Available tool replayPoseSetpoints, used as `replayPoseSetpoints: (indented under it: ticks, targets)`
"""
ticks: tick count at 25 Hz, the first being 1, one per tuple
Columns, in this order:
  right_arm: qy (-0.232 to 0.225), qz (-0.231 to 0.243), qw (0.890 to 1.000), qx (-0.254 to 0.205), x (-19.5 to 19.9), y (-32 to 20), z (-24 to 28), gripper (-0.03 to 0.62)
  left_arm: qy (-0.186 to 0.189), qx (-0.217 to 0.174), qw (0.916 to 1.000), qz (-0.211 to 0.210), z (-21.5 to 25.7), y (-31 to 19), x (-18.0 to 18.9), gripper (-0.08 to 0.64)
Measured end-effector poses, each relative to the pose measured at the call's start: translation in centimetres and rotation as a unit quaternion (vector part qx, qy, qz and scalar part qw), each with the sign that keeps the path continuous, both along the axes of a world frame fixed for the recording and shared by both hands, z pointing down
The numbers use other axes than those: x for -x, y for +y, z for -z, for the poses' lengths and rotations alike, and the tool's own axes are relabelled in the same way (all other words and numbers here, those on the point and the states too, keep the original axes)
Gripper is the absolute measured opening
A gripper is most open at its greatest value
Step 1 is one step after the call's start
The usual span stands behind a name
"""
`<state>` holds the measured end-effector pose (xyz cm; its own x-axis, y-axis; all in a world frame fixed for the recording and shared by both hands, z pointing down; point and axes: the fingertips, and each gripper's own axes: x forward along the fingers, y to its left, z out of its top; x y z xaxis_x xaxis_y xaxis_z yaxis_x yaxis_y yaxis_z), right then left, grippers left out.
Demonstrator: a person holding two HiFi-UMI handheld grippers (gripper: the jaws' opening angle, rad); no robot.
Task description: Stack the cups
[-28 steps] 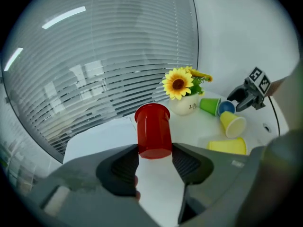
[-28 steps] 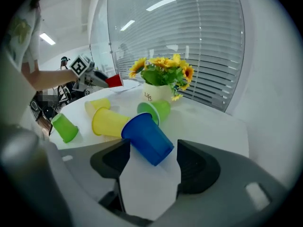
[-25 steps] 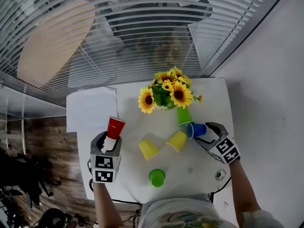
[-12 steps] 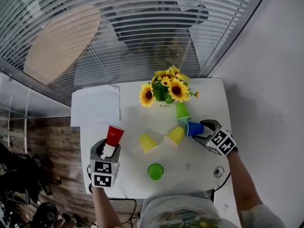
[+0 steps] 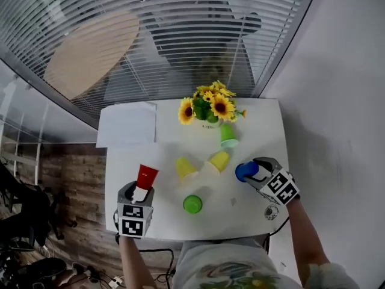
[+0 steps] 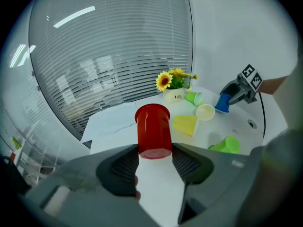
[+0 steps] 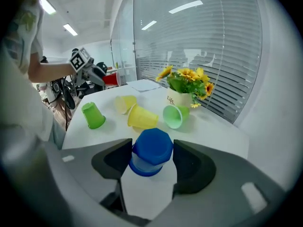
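- The white table point(image 5: 264, 131) holds everything. Its right edge lies close to a wall and its far edge close to a glass front with blinds. The barest stretch is the near strip towards the person.
- A white paper sheet point(image 5: 127, 124) lies flat on the far left corner, clear of all the cups.
- A pot of sunflowers point(image 5: 209, 108) stands at the middle of the far edge.
- The left gripper point(image 5: 139, 191) is over the table's left side, clamped on the base of the red cup point(image 5: 146, 177), whose open mouth points away from it. Only the left gripper view shows both pads pressed on the cup's base.
- The right gripper point(image 5: 251, 172) is near the right edge. Its jaws have just been closing, and both pads grip the blue cup point(image 5: 246, 171). Only the right gripper view shows its closed base.
- Two yellow cups point(image 5: 184, 167) point(image 5: 219, 160) lie on their sides in the middle, side by side.
- A pale green cup point(image 5: 228, 135) lies on its side just beside the flower pot.
- A bright green cup point(image 5: 192, 204) stands alone near the front edge, between the two grippers.
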<state>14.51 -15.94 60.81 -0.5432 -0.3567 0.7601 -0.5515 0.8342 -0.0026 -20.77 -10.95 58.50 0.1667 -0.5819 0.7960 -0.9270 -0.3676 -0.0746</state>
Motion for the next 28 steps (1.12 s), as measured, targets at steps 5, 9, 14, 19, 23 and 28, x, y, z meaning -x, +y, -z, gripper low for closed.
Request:
replayPoseSetpoints:
  ticks: [5,9,14,19,23,28]
  targets:
    - [-0.017,0.01,1.0,-0.014,0.3,2.3,2.1,0.27,0.0,0.007,0.9997,0.024,0.6,2.9,-0.3,0.232]
    - [-0.024,0.025,0.999,-0.021,0.7,4.0,2.8,0.27,-0.009,0.019,0.9993,0.03,0.6,5.2,-0.8,0.232]
    - [-0.035,0.042,0.998,-0.025,1.7,6.2,3.7,0.268,-0.06,0.066,0.996,-0.004,-0.9,8.5,-1.7,0.232]
    - [-0.044,0.06,0.997,-0.025,3.1,8.3,3.7,0.267,-0.112,0.127,0.9831,-0.07,-2.6,11.5,-3.4,0.232]
    - [-0.049,0.079,0.995,-0.024,4.4,9.8,4.1,0.267,-0.139,0.181,0.9677,-0.107,-3.8,13.8,-4.2,0.232]
    - [-0.053,0.1,0.993,-0.028,6.3,11.3,4.0,0.267,-0.152,0.222,0.9544,-0.13,-4.9,14.8,-5.0,0.235]
